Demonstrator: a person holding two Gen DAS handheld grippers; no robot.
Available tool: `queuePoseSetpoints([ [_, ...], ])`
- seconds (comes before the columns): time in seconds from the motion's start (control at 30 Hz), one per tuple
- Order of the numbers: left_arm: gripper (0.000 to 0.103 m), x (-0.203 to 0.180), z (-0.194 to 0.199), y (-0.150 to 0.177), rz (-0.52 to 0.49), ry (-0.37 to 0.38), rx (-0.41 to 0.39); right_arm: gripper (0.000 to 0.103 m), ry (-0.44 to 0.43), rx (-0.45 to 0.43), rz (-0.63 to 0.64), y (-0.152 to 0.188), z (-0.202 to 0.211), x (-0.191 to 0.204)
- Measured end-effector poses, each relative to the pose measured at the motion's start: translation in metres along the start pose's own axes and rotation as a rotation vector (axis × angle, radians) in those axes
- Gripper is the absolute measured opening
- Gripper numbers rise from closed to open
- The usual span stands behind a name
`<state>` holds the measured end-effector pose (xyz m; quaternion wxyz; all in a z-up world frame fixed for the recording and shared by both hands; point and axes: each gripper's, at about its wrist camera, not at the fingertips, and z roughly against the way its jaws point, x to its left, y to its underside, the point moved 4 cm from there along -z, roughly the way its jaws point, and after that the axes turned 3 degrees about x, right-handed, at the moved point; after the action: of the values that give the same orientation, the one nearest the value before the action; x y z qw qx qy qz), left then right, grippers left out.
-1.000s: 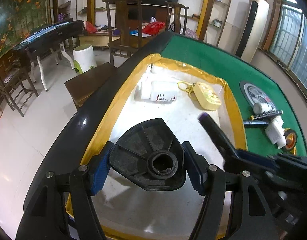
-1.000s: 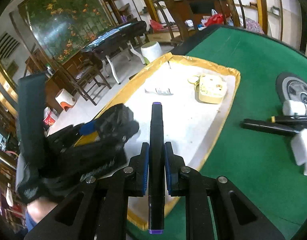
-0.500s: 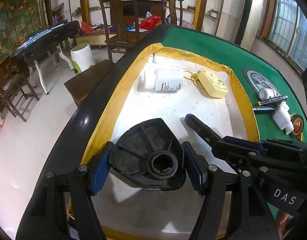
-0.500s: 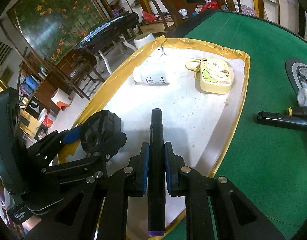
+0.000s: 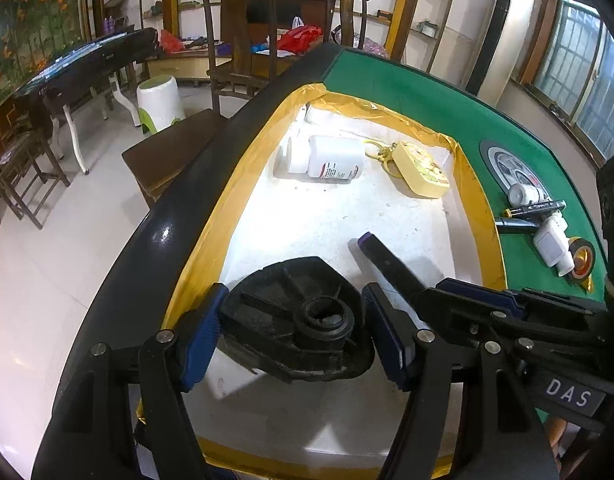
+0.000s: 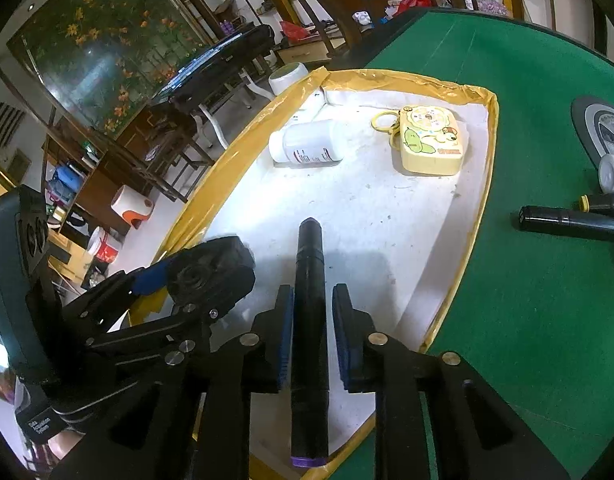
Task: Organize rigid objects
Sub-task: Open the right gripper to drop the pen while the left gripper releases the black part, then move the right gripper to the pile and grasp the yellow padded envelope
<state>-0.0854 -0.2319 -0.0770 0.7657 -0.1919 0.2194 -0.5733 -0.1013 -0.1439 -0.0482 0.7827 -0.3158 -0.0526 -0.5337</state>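
Black marker [image 6: 309, 300] being released into the white tray [image 6: 387, 216] on the green desk [image 6: 527, 120].
The right tongs [image 6: 312, 334] have just been opening, with the marker lying between the parted pads (no longer pressed). The left tongs [image 5: 291, 332] are clamped on a black plastic base [image 5: 303, 316] over the tray's near end. Next, a straight withdrawal of the right tongs is judged necessary, then placement of the base.

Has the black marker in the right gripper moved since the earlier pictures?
Yes. The black marker has come down toward the white tray, where its tip now seems to rest; the right gripper jaws have just been opening, pads off it.
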Motion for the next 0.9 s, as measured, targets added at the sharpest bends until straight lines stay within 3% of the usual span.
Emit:
queuePoseSetpoints([
  [0.27,0.068,0.0,0.012,-0.001,0.025,0.029,-0.011,0.029,-0.128,0.005,-0.004,0.005,0.008,0.004],
  [0.57,0.068,-0.021,0.042,-0.011,0.044,0.102,-0.084,0.029,-0.129,-0.074,-0.013,0.014,0.048,-0.015],
  [0.9,0.068,-0.086,0.05,-0.007,-0.079,0.129,-0.076,0.029,-0.087,-0.188,-0.058,0.029,0.118,-0.081],
])
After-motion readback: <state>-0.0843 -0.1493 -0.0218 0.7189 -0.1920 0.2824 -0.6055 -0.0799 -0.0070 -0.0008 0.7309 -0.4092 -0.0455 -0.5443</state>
